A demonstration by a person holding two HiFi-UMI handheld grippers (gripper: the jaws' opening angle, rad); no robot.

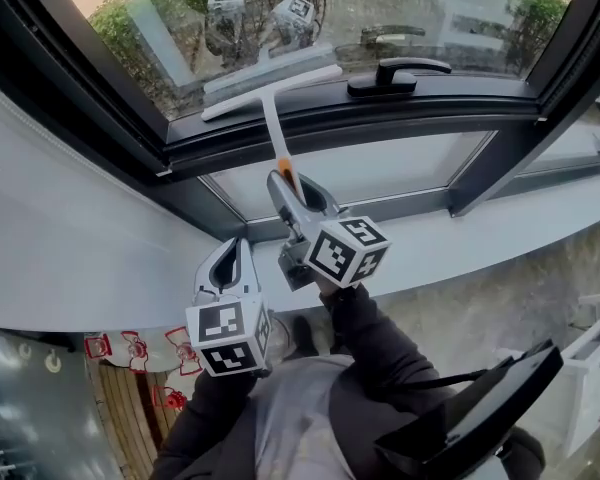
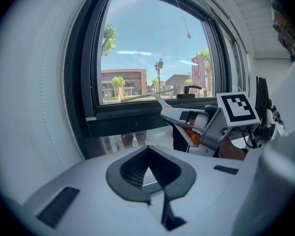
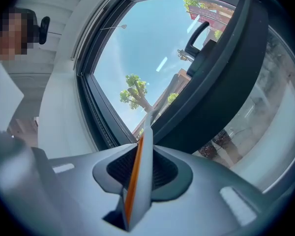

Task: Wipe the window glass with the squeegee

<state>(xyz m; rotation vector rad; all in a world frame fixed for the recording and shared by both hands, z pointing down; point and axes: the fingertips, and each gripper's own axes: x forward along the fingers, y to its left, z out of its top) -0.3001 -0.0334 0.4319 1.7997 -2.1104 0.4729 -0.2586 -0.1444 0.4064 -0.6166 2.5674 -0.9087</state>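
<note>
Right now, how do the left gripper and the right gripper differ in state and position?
The right gripper grips the handle of the squeegee; the left gripper holds nothing. The right gripper reaches toward the window, while the left gripper sits lower and nearer the person. Both have their jaws closed.

dark window frame (image 1: 380, 113), black handle (image 1: 395, 76), white sill (image 1: 480, 240), sunny outside

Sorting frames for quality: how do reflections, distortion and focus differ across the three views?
Head view: even daylight, window glass mirrors the squeegee blade. Left gripper view: fisheye bows the window frame, corners vignetted. Right gripper view: same bowing, squeegee handle close and soft.
</note>
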